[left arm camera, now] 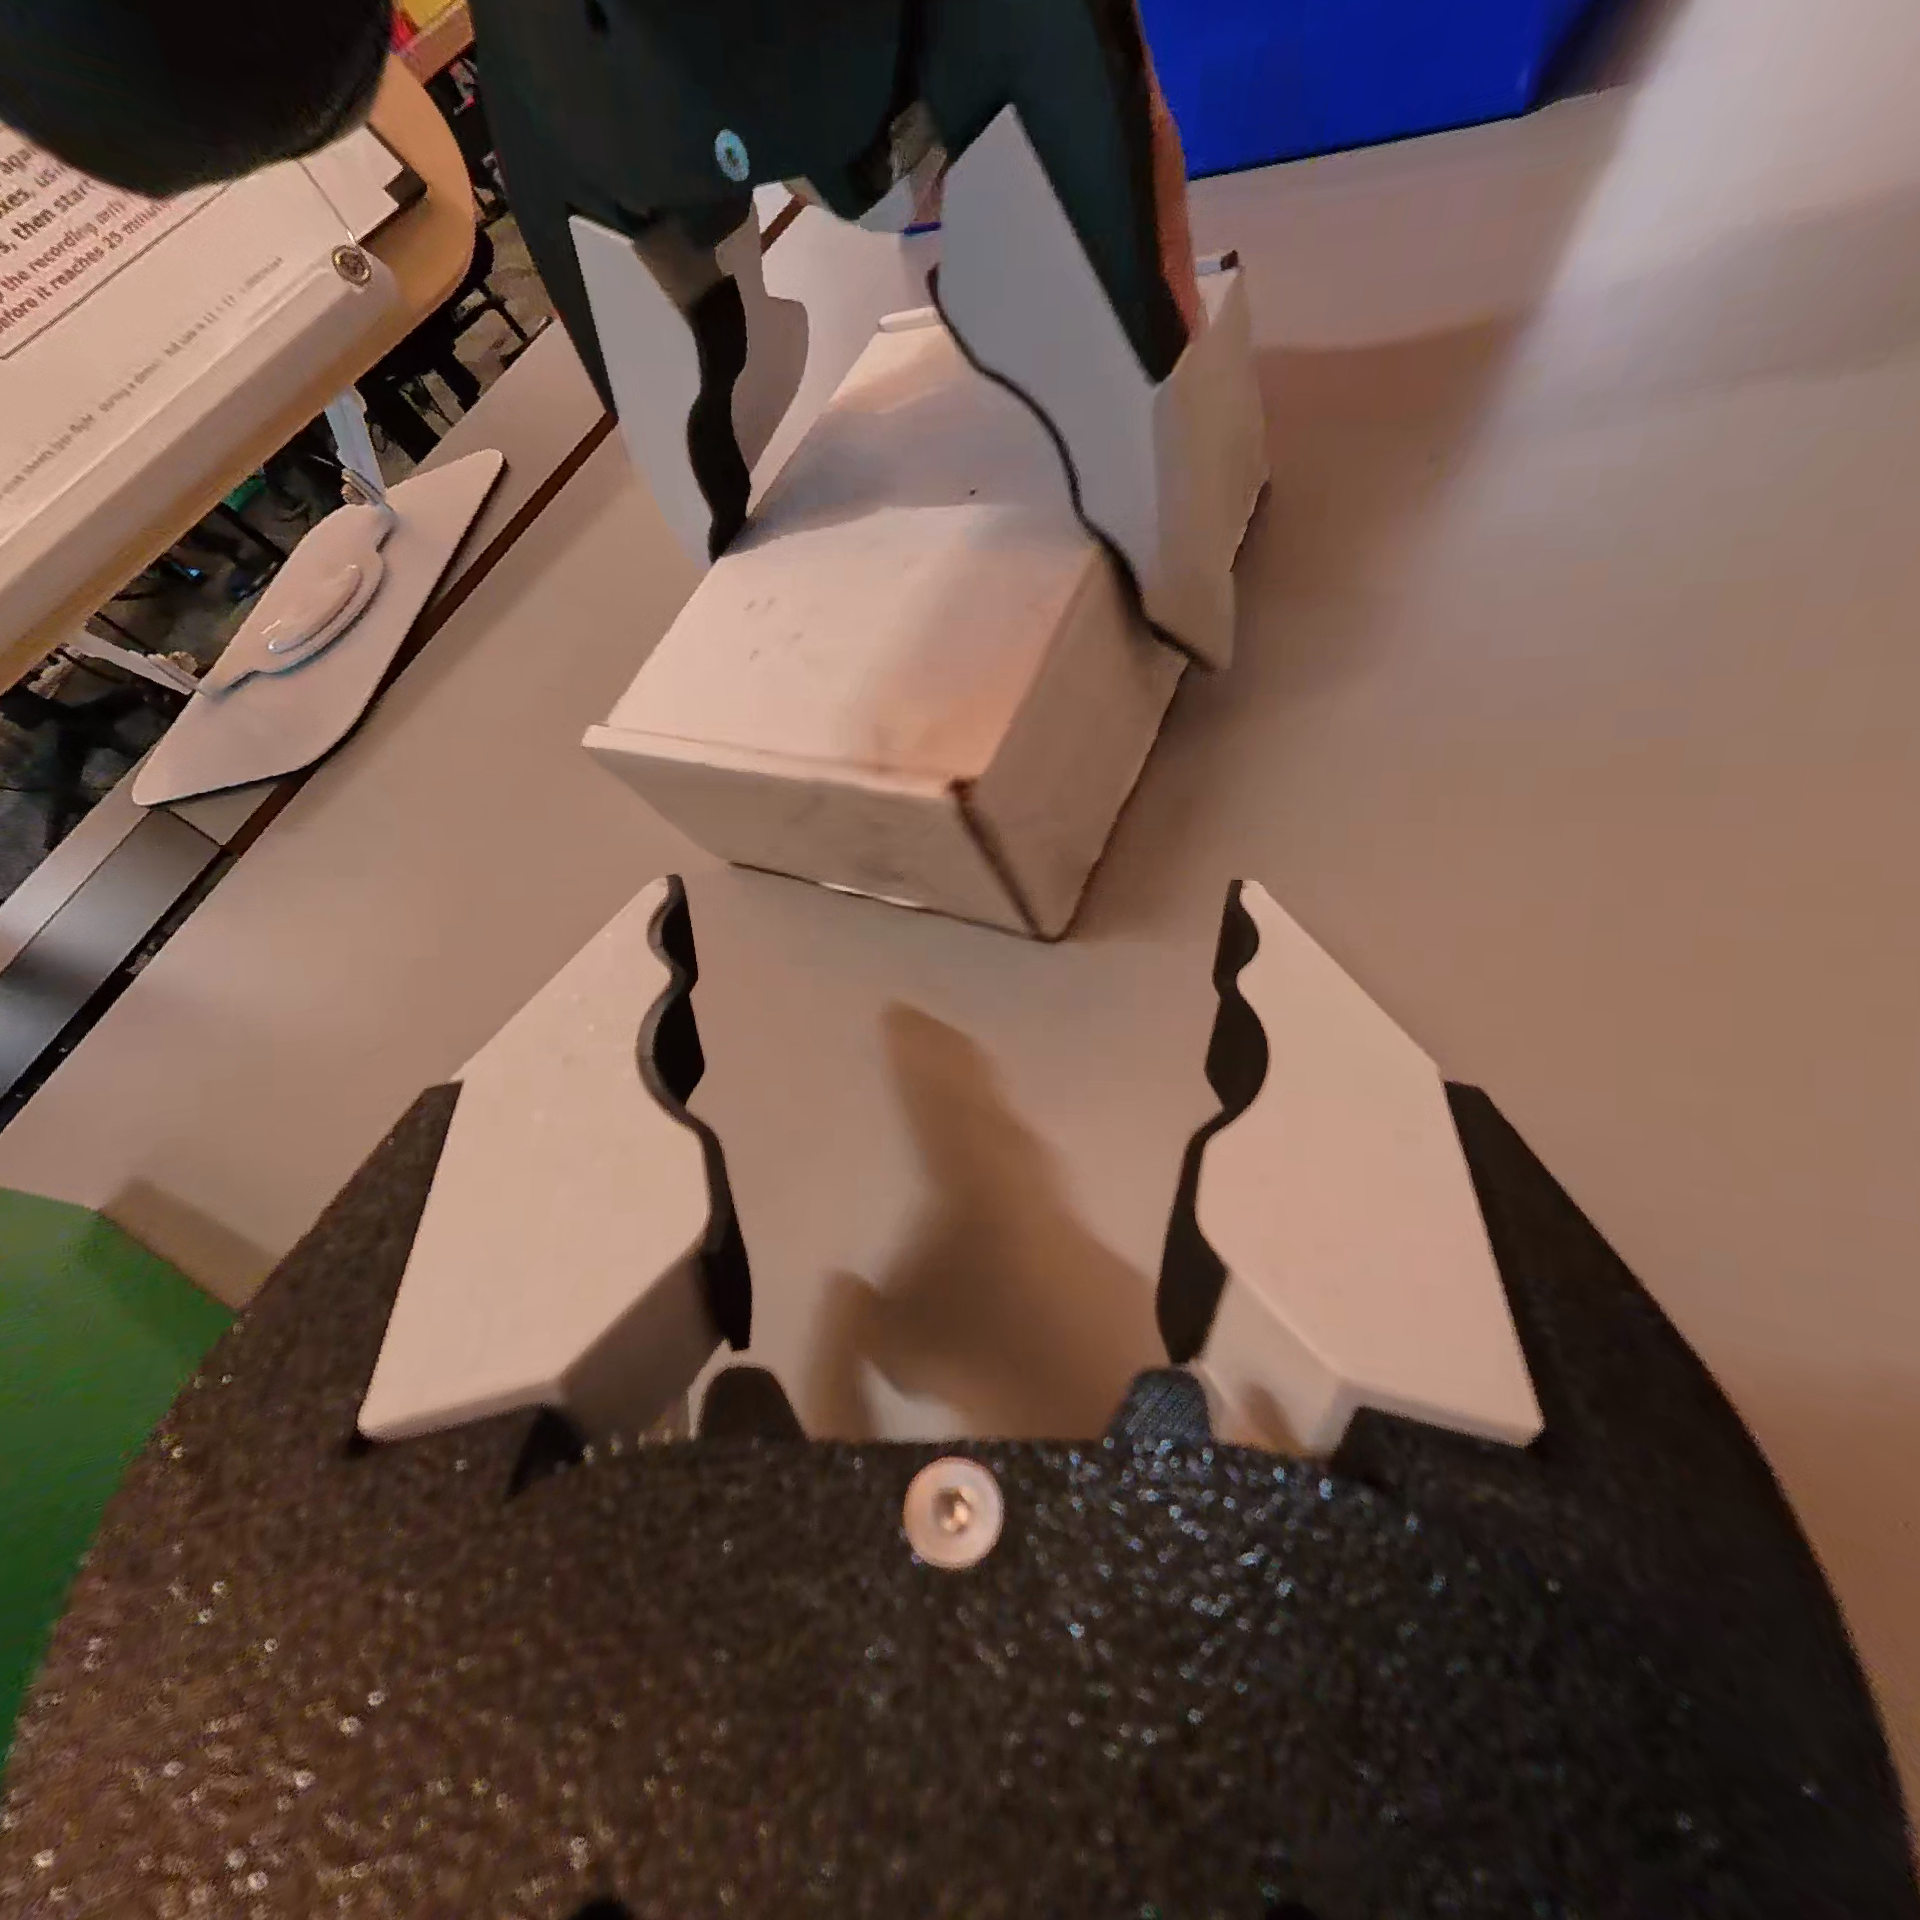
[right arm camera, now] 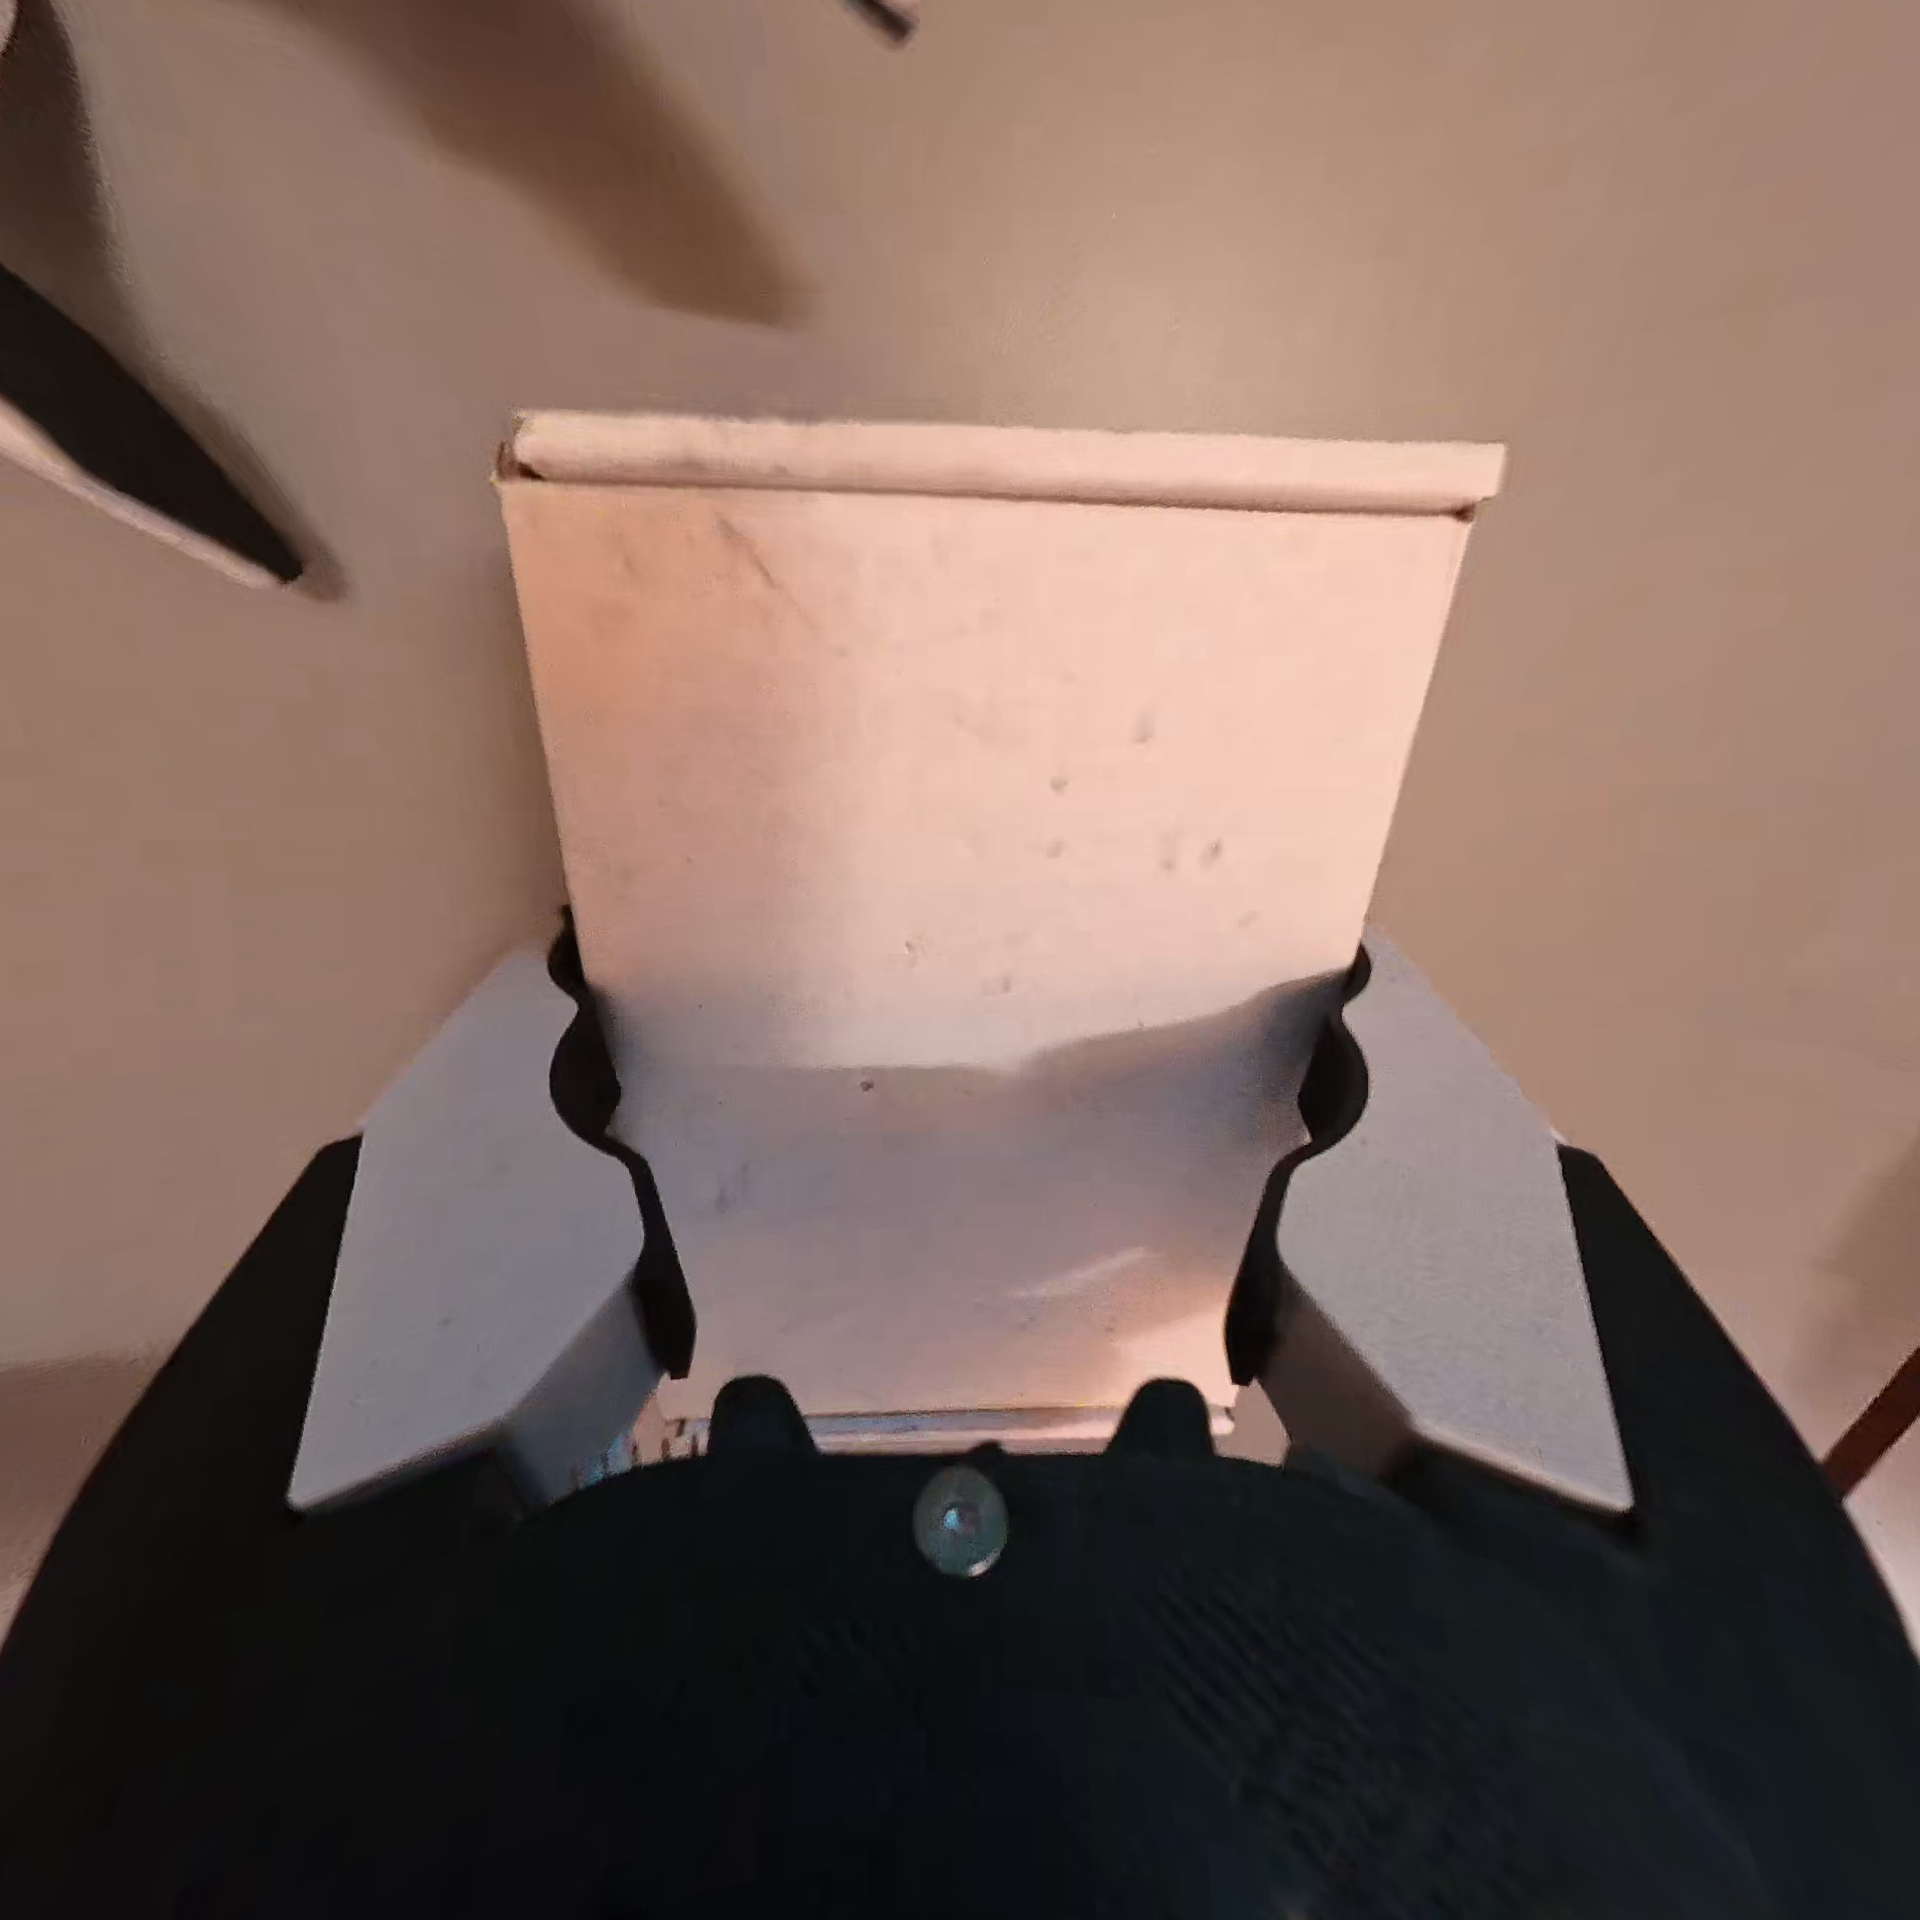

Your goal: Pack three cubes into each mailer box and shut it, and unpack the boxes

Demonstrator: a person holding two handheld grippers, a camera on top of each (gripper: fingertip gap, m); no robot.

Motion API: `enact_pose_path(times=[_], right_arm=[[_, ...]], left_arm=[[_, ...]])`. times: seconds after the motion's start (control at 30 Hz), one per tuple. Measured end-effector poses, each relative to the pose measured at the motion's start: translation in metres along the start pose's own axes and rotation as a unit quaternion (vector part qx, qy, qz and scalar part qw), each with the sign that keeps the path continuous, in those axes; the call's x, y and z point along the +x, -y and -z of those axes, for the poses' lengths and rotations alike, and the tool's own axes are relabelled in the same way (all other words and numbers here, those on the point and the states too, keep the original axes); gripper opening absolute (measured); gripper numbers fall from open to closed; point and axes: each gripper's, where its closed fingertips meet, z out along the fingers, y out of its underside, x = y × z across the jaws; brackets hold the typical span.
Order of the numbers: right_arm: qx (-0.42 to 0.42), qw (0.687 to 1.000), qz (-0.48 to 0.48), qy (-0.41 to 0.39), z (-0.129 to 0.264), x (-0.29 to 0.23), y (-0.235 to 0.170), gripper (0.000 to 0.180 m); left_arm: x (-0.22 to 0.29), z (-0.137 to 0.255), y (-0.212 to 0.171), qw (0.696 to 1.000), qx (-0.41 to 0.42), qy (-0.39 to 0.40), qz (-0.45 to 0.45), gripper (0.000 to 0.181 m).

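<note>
A closed white mailer box (left arm camera: 831, 675) lies on the beige table (left arm camera: 1455, 935). My right gripper (left arm camera: 940, 582) comes down from the far side, with its fingers pressed against the box's two side walls. In the right wrist view the box (right arm camera: 977, 748) fills the space between the right gripper's (right arm camera: 966, 945) fingers, lid down. My left gripper (left arm camera: 956, 914) is open and empty just in front of the box's near end, not touching it. One of its fingers (right arm camera: 156, 468) shows at the upper left of the right wrist view. No cubes are in view.
A second white box (left arm camera: 1226, 416) stands right behind the held one. A blue bin (left arm camera: 1351, 83) is at the back right. A paper sheet on a stand (left arm camera: 156, 343) with a flat base (left arm camera: 312, 665) is at the left table edge. Something green (left arm camera: 83, 1403) lies near left.
</note>
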Motion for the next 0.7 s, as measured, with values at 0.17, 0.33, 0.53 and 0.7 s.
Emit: enact_pose_path(times=[0.17, 0.33, 0.53, 0.7], right_arm=[[-0.044, 0.995, 0.075, -0.038, 0.046, 0.010, -0.041, 0.133], [-0.021, 0.992, 0.007, -0.126, 0.164, 0.052, -0.113, 0.134], [-0.091, 0.979, -0.064, -0.172, 0.215, 0.085, -0.250, 0.134], [-0.101, 0.979, -0.078, -0.160, 0.185, 0.089, -0.310, 0.133]], left_arm=[[0.001, 0.001, 0.001, 1.000, 0.004, 0.003, -0.010, 0.091], [0.002, 0.002, 0.002, 1.000, 0.009, 0.000, -0.012, 0.088], [0.004, -0.001, -0.002, 1.000, -0.008, 0.000, -0.023, 0.087], [0.006, -0.002, -0.003, 0.999, -0.012, 0.004, -0.036, 0.080]])
